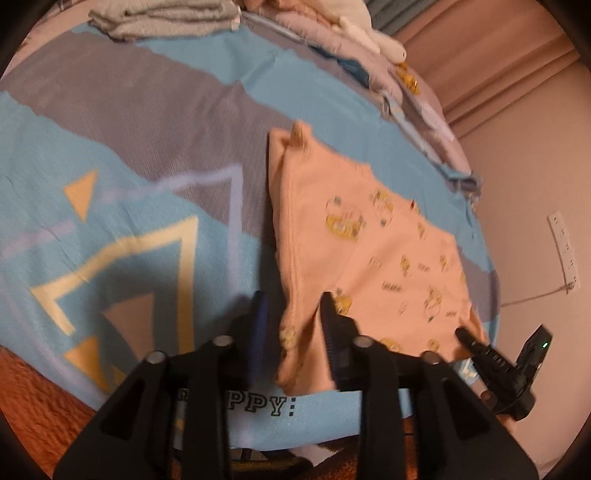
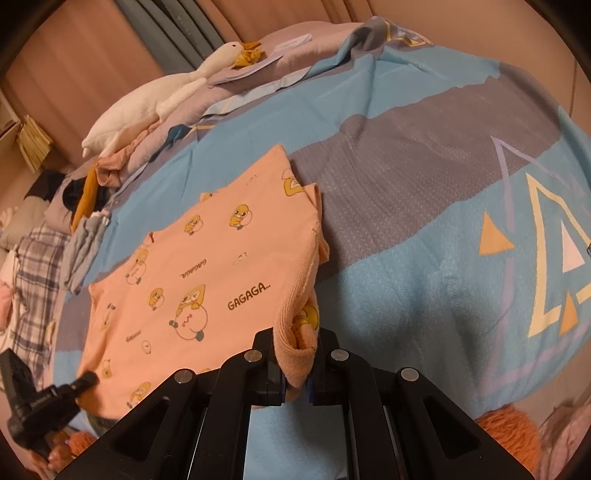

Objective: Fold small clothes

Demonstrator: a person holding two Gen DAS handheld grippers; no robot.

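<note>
A small peach garment [image 1: 369,251] with yellow cartoon prints lies partly folded on the blue and grey blanket [image 1: 147,147]. In the left wrist view my left gripper [image 1: 291,325] is open, its jaws straddling the garment's near corner. The other gripper [image 1: 491,358] shows at the garment's right edge. In the right wrist view the garment [image 2: 192,273] reads "GAGAGA". My right gripper [image 2: 295,373] is shut on its bunched near-right edge, lifted a little. The left gripper [image 2: 55,395] shows at the lower left corner of the garment.
A stack of folded grey clothes [image 1: 162,18] lies at the far side. A white goose plush [image 2: 159,99], pillows and loose clothes [image 2: 37,258] lie along the bed's edge. An orange fuzzy rug [image 1: 33,398] lies below the blanket's near edge. A wall socket [image 1: 565,251] is at right.
</note>
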